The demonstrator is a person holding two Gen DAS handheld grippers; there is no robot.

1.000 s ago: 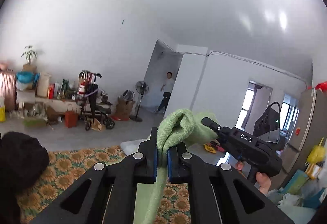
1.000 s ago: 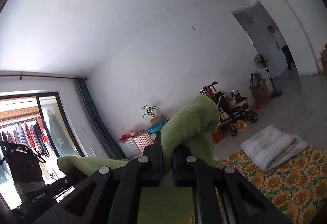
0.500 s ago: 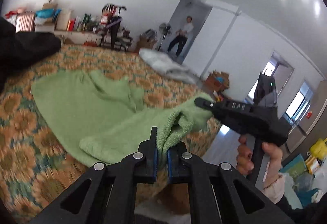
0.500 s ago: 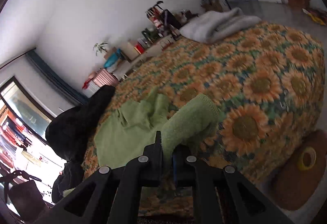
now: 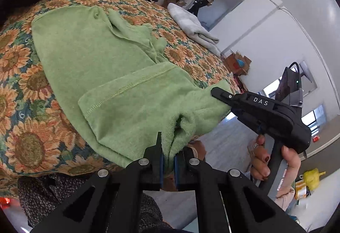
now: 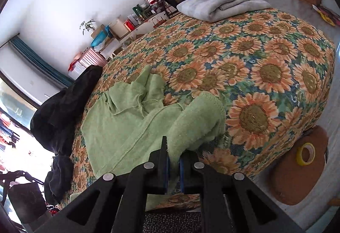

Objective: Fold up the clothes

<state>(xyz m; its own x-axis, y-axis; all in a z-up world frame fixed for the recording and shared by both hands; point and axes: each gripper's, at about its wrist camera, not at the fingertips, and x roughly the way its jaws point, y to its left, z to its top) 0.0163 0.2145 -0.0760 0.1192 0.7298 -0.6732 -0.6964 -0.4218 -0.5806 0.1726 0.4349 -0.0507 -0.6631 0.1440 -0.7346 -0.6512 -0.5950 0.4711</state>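
Near edge, at 6 o'clock: the green top [image 5: 110, 58] lay spread across the sunflower cover [image 6: 265, 75], its near hem pulled just past the bed's edge, likely so both corners could be gripped from the person's side.
Left gripper [image 5: 167, 160]: jaws were clamped on a bunched corner of the top's hem, pinching a thick pleat, which should keep the knit from slipping.
Right gripper [image 6: 173, 161]: jaws were clamped on the other corner, cloth humped up over them toward 12 o'clock.
Right gripper seen from the left view [image 5: 221, 94]: at 3 o'clock, held by a hand [image 5: 274, 160], its tip buried in cloth.
Lie of the top: the body lay flat toward 11 o'clock; a sleeve or hood, hard to tell through the fisheye, sat crumpled at 12.
Held so because: two corners gripped apart kept the hem taut and square to the bed.
Grey pile [image 6: 221, 4]: sat folded at the far end, 1 o'clock, well apart.
Black clothes [image 6: 63, 105]: heaped at 9 o'clock, just beside the top.
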